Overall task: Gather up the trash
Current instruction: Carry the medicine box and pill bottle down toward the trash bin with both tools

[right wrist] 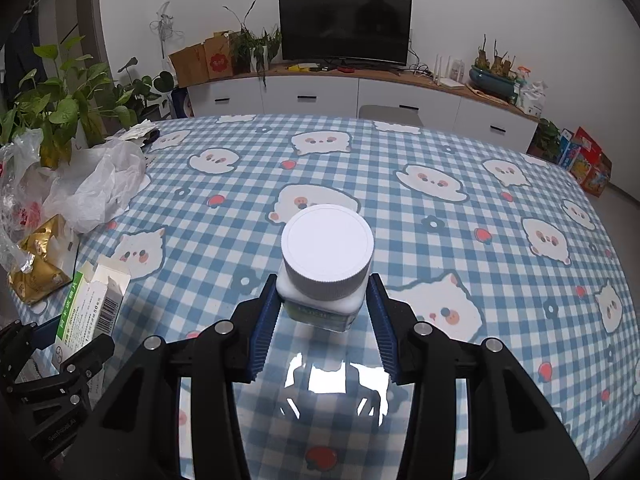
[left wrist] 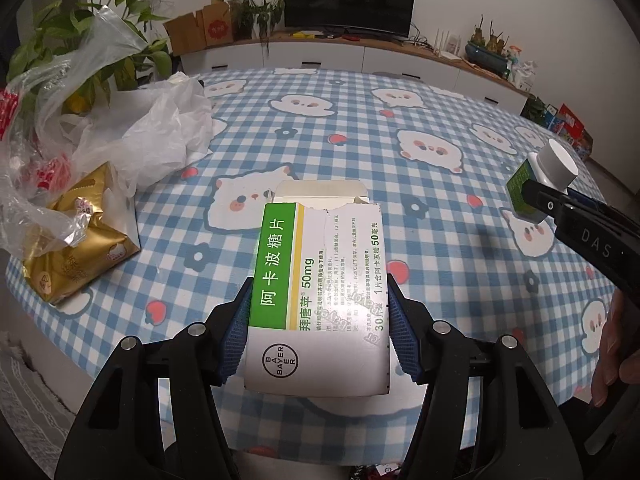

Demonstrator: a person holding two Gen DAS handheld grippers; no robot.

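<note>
My left gripper (left wrist: 318, 304) is shut on a white and green medicine box (left wrist: 320, 280) with an open torn flap, held above the checked tablecloth (left wrist: 360, 120). The box also shows in the right wrist view (right wrist: 94, 304) at the lower left. My right gripper (right wrist: 324, 300) is shut on a white bottle with a white cap (right wrist: 326, 256), held above the table. That bottle shows in the left wrist view (left wrist: 548, 172) at the right, between the right gripper's fingers. Crumpled plastic bags (left wrist: 120, 128) lie at the table's left.
A gold wrapper pack (left wrist: 76, 240) lies by the bags at the left edge; it also shows in the right wrist view (right wrist: 40, 260). Potted plants (right wrist: 60, 108) stand beyond the table's left side. A white cabinet with a TV (right wrist: 344, 32) lines the far wall.
</note>
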